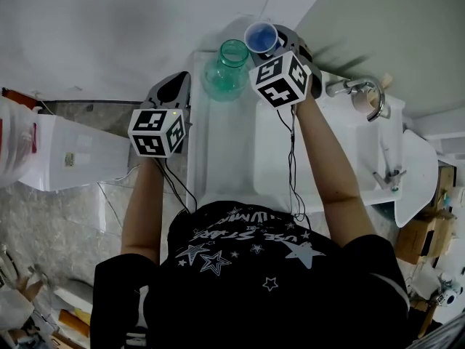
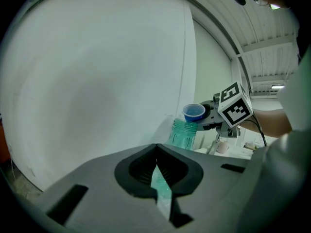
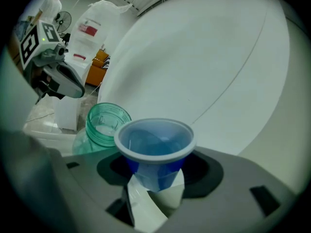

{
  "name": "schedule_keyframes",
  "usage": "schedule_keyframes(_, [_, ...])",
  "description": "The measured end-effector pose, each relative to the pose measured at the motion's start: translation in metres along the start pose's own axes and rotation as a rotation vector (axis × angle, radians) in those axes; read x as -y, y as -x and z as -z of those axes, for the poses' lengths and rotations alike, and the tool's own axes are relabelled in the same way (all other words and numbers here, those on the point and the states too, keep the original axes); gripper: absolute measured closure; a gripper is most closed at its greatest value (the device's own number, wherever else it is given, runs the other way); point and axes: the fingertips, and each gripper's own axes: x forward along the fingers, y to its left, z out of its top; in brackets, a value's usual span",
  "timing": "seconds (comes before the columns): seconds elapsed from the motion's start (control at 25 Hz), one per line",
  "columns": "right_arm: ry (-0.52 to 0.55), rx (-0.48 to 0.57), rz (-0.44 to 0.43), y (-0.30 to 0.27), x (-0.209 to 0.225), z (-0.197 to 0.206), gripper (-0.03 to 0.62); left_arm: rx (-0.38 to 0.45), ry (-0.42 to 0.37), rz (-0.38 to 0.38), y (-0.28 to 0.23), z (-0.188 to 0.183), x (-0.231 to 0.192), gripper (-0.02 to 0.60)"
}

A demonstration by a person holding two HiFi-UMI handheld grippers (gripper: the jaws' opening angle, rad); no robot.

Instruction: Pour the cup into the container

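A blue plastic cup (image 3: 154, 149) with a white rim sits between the jaws of my right gripper (image 3: 156, 181), which is shut on its lower body. The cup (image 1: 260, 36) hovers roughly upright just right of the mouth of a green glass jar (image 1: 229, 65) that stands open on the white counter. What the cup holds I cannot make out. In the left gripper view the cup (image 2: 194, 112) is level with the jar's neck (image 2: 184, 133). My left gripper (image 2: 156, 150) is shut with nothing in it, and stays left of the jar (image 3: 105, 124), apart from it.
The jar stands on a narrow white counter (image 1: 221, 155) against a white wall. A sink with a metal tap (image 1: 361, 87) lies to the right. A white box (image 1: 73, 155) sits at the left, below counter level.
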Motion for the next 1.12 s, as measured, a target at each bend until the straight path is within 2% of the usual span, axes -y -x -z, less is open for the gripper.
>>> schedule_keyframes(0.48, [0.114, -0.048, 0.084, -0.0011, 0.0034, -0.0008, 0.326, 0.004, 0.006, 0.007, 0.0001, -0.0011, 0.0001, 0.571])
schedule_keyframes(1.12, [0.255, -0.057, 0.163, -0.0016, 0.0048, -0.0086, 0.326, 0.015, 0.019, 0.008, 0.0025, -0.0014, -0.0033, 0.571])
